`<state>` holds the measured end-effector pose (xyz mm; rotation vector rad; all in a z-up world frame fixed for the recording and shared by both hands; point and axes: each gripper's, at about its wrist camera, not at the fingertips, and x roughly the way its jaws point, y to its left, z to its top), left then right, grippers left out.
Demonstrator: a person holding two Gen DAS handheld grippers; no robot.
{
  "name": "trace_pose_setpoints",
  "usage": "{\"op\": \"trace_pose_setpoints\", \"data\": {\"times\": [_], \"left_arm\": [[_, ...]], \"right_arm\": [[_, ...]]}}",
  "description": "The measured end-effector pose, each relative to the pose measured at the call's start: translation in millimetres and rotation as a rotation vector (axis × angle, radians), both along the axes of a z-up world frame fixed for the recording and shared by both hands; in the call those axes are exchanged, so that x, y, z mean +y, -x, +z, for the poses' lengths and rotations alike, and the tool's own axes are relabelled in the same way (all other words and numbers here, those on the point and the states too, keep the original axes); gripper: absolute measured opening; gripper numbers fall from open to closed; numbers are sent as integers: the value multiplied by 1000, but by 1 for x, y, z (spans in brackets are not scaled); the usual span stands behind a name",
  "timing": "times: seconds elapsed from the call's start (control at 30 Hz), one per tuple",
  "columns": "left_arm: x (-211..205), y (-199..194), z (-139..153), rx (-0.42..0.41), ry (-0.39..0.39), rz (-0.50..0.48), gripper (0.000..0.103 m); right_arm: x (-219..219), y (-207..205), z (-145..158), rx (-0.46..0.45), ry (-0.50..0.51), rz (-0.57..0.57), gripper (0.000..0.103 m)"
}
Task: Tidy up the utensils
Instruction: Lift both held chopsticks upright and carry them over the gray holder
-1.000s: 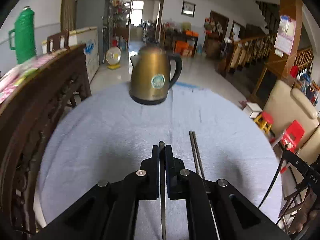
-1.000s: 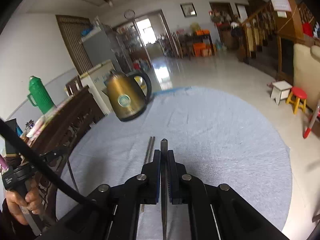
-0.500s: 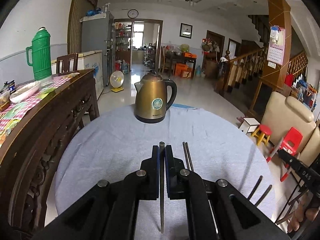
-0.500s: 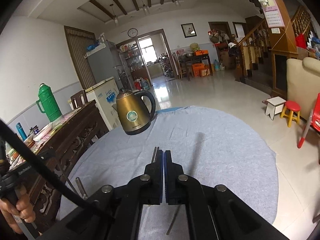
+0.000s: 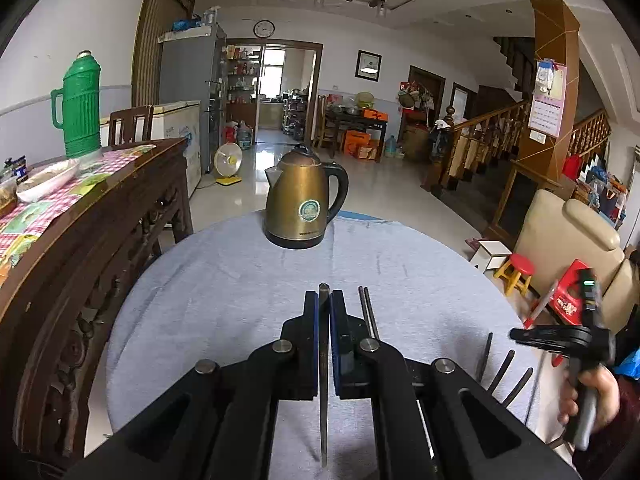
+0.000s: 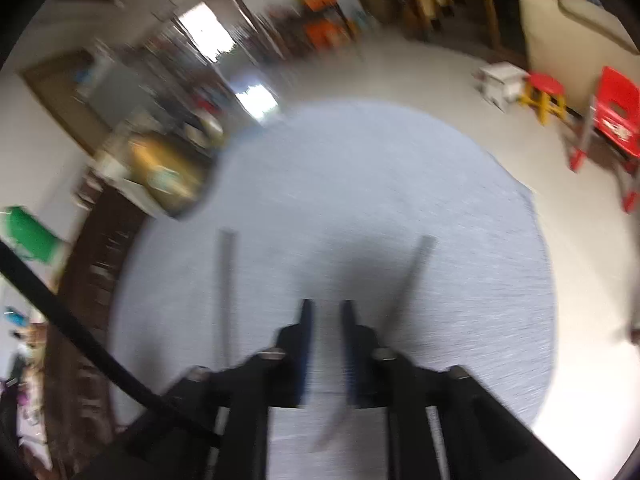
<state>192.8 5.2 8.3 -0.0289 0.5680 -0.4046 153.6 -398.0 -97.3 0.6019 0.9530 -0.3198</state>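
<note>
The right gripper now has its jaws apart and holds nothing. Its chopstick lies on the table at 1 o'clock.

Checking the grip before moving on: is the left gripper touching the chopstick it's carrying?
Touching. In the left wrist view the left gripper is shut on the chopstick, both blue pads pressed against the stick, with no gap showing on either side.

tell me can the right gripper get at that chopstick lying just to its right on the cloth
Probably yes. The right gripper is open and holds nothing, and the chopstick lies bare on the grey cloth with nothing over it, though the view is blurred.
</note>
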Motion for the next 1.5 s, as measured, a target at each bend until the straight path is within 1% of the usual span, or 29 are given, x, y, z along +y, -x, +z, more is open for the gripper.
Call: {"op": "trace_pose_setpoints", "data": {"times": [0.07,0.2,0.3,0.37,0.4,0.47,0.5,0.53,0.57,0.63,0.67,0.73,0.83,0.93,1.0,1.03,1.07,1.17,1.2,1.33,1.4,1.5], "left_arm": [[-1,1,-1,-6,-1,-5,5],[-2,3,-4,-13,-7,-17,5],[-2,7,-2,-32,-18,-19,5],[0,9,-1,-42,-22,-21,5],[1,9,1,-46,-20,-20,5],[3,10,2,-49,-13,-20,5],[4,10,2,-53,-10,-19,5],[5,11,3,-57,-9,-17,5],[6,12,4,-58,-7,-17,5],[8,13,5,-59,-1,-17,5],[9,14,5,-60,0,-15,5],[9,17,7,-61,2,-17,5],[10,21,12,-69,2,-15,5],[9,28,21,-86,10,-20,5],[8,36,28,-105,15,-23,5],[8,39,32,-114,18,-24,5],[8,43,37,-121,24,-26,5],[10,51,48,-139,39,-23,5],[11,54,52,-145,39,-21,5],[16,62,65,-169,46,-11,5],[19,67,72,-180,57,-8,5],[23,75,82,-195,76,-14,5]], "right_arm": [[-21,-9,-17,69,-2,-50,31],[-48,-35,-47,188,13,-94,30],[-58,-56,-59,230,46,-131,30],[-59,-71,-67,283,86,-138,30],[-59,-79,-73,324,110,-146,28],[-58,-91,-84,380,113,-149,21],[-53,-95,-82,391,170,-155,16],[-50,-98,-84,421,203,-152,14],[-46,-101,-84,422,226,-152,9],[-41,-104,-85,430,256,-137,9],[-38,-103,-85,416,262,-123,7],[-34,-98,-81,385,253,-112,6],[-25,-80,-57,275,269,-99,6],[-14,-56,-20,133,268,-72,6],[-1,-37,7,40,305,-53,6],[4,-31,15,1,310,-45,6],[11,-19,29,-63,312,-31,6],[24,3,57,-184,337,-20,6],[31,15,70,-246,339,-12,6],[60,51,110,-402,383,0,6],[76,65,132,-477,389,16,6],[98,80,164,-555,384,44,6]]}}
